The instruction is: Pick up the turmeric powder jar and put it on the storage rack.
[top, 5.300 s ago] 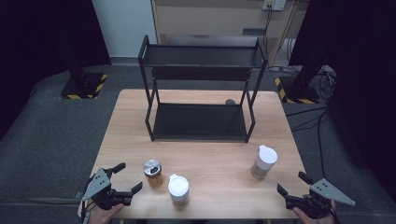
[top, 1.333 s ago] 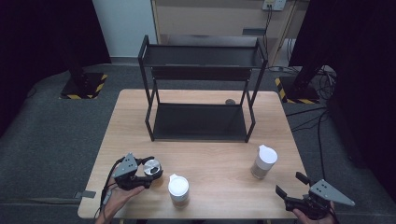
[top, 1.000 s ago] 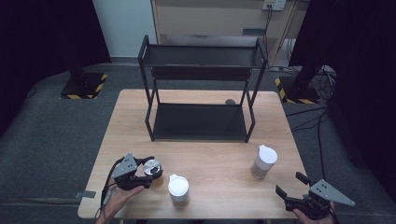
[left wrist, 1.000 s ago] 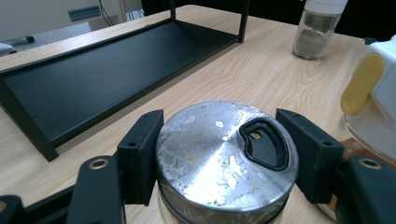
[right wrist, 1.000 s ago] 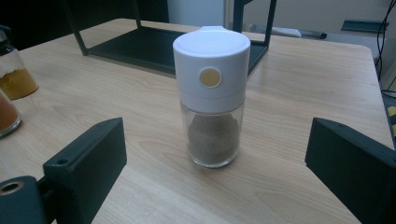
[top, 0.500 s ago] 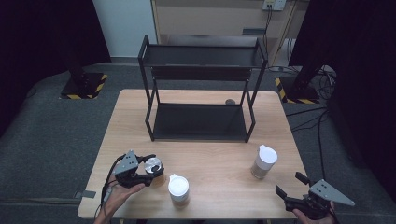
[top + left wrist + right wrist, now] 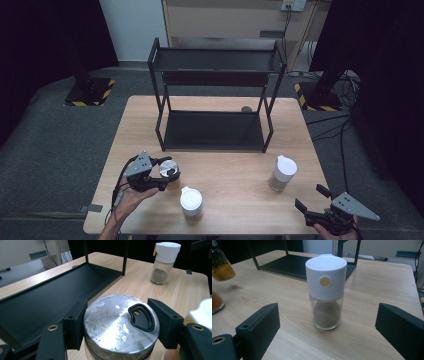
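Note:
A glass jar of yellow spice with a scratched metal lid (image 7: pixel 168 169) (image 7: pixel 120 323) is clamped at its sides by my left gripper (image 7: pixel 169 176) (image 7: pixel 119 326), which is shut on it and holds it just off the table; in the right gripper view this jar (image 7: pixel 220 265) hangs over its shadow. A white-capped shaker of brown powder (image 7: pixel 282 172) (image 7: pixel 326 290) (image 7: pixel 165 262) stands at the right. My right gripper (image 7: pixel 310 197) (image 7: pixel 329 327) rests open near the front right edge, pointing at that shaker from a short distance. A second white-capped jar (image 7: pixel 191 201) (image 7: pixel 200 312) stands at front centre, beside the held jar.
A black two-tier metal rack (image 7: pixel 215 90) (image 7: pixel 50 295) stands at the back of the wooden table (image 7: pixel 235 165). A small dark round object (image 7: pixel 246 108) lies behind the rack's right leg. Bare wood stretches between the rack and the jars.
My left gripper came in from the front left corner, closed on the metal-lidded jar, and over the last second has raised it slightly towards the rack. The right gripper has stayed put.

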Motion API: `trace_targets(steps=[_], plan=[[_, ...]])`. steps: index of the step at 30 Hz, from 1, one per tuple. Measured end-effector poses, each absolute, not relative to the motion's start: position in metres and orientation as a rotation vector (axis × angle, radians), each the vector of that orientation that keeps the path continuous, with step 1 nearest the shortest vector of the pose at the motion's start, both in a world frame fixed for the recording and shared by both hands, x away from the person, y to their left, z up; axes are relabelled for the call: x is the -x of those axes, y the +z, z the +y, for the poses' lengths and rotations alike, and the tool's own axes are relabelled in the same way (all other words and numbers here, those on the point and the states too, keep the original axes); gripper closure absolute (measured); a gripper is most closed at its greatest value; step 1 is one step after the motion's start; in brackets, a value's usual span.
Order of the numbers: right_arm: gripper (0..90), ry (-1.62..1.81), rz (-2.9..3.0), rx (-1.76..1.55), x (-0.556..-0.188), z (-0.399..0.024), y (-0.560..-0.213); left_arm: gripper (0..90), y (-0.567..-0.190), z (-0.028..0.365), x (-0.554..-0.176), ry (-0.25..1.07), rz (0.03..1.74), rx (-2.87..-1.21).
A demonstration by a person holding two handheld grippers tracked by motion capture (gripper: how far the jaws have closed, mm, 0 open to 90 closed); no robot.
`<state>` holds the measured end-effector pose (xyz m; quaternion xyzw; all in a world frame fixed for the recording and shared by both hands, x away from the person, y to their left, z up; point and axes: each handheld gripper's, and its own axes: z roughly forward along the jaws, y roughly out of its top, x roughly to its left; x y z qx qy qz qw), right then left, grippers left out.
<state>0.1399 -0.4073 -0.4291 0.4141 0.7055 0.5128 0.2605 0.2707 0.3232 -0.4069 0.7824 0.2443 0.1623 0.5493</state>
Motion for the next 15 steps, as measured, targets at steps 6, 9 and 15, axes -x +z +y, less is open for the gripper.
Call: trace_targets(steps=[6, 9, 15], plan=[[5.8, 1.388, 1.91, -1.121, -0.14, -0.407, -0.429, 34.1, -0.399, 0.317, -0.28, 0.383, 0.568, -1.848], [5.8, 1.389, 1.91, -1.121, -0.14, -0.407, -0.429, 34.1, -0.395, 0.313, -0.285, 0.386, 0.562, -1.849], [5.8, 1.392, 1.909, -1.121, -0.14, -0.408, -0.429, 34.1, -0.389, 0.308, -0.295, 0.395, 0.564, -1.851]])
